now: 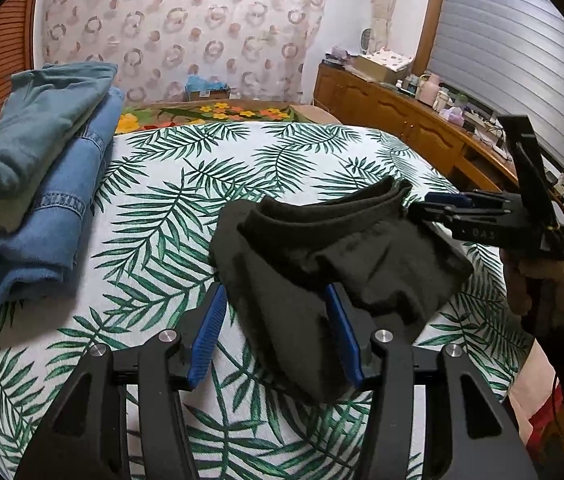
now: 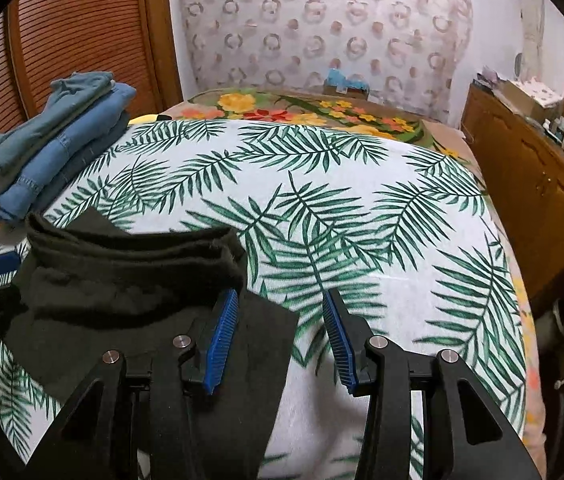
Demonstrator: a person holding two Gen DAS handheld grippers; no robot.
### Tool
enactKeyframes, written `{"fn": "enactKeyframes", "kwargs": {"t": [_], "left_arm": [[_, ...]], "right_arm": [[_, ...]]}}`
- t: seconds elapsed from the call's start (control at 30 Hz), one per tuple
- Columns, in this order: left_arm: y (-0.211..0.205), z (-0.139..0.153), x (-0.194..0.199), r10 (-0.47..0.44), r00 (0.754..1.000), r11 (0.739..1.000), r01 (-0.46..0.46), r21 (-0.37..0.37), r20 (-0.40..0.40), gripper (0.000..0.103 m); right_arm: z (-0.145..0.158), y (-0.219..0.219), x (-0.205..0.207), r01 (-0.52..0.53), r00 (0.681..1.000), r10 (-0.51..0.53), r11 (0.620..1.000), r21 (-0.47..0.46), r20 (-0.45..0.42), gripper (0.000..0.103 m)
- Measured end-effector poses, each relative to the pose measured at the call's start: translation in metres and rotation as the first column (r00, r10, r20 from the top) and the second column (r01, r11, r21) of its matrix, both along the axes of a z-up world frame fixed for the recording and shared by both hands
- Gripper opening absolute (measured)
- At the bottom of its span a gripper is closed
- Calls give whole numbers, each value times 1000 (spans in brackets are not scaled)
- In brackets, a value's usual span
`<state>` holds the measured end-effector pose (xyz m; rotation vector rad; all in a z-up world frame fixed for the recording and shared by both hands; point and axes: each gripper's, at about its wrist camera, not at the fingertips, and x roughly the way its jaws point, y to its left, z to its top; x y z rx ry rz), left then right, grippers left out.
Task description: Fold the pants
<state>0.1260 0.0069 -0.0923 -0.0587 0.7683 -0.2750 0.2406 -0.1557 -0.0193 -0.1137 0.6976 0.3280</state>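
Dark pants [image 1: 321,248], partly folded, lie on the palm-leaf bedsheet [image 1: 186,184]. Left gripper [image 1: 278,336]: jaws apart, one corner of the pants lying between the blue pads, neither pressing. Only the left view shows the right gripper side-on at the pants' far edge, with the person's hand [image 1: 537,284]. Right view: right gripper [image 2: 282,340] half open, nothing between the jaws, left finger above the fabric. Folded denim stack [image 2: 54,152] sits well apart at the back left.

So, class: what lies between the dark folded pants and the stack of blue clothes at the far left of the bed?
Nothing but bare leaf-print bedspread. The left wrist view shows that open stretch between the dark pants and the blue stack.
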Motion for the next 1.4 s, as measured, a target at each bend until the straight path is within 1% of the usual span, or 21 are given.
{"fn": "enactKeyframes", "kwargs": {"t": [0.27,0.37,0.5,0.6,0.7,0.73,0.77,0.83,0.93,1.1,1.23,1.4], "left_arm": [[-4,-10,-11,-21,999,1000,21,3,-27,53],[-3,-13,-15,-23,999,1000,23,-8,-32,53],[-2,-16,-17,-19,999,1000,19,0,-39,53],[-3,-17,-16,-15,999,1000,15,-2,-43,53],[-3,-19,-19,-15,999,1000,15,-4,-42,53],[-3,-19,-21,-23,999,1000,22,-9,-39,52],[-3,-18,-23,-29,999,1000,28,-14,-36,47],[-3,-17,-27,-38,999,999,37,-28,-37,39],[-3,-15,-33,-45,999,998,44,-36,-28,33],[-6,-14,-42,-55,998,998,55,-38,-23,32],[-7,-19,-43,-57,998,998,56,-39,-39,32],[-9,-26,-40,-54,997,998,53,-32,-60,32]], "right_arm": [[-5,-7,-30,-38,999,38,999,39,-16,46],[-10,-10,-37,-43,999,44,999,27,-24,46],[-17,-9,-41,-46,999,46,999,0,-27,53],[-18,-11,-40,-32,999,33,999,18,-30,57],[-20,-8,-44,-21,1000,21,1000,9,-18,61],[-21,-7,-44,-17,1000,17,1000,1,-15,62],[-21,-6,-45,-13,1000,13,1000,-1,-14,63],[-22,-7,-46,9,1000,-9,1000,-2,-19,71],[-21,-7,-44,16,1000,-16,1000,-1,-21,73],[-21,-6,-46,16,1000,-16,1000,-11,-14,74],[-20,-5,-47,24,1000,-25,999,-37,-5,79],[-19,-4,-50,34,999,-33,998,-58,14,79]]}}
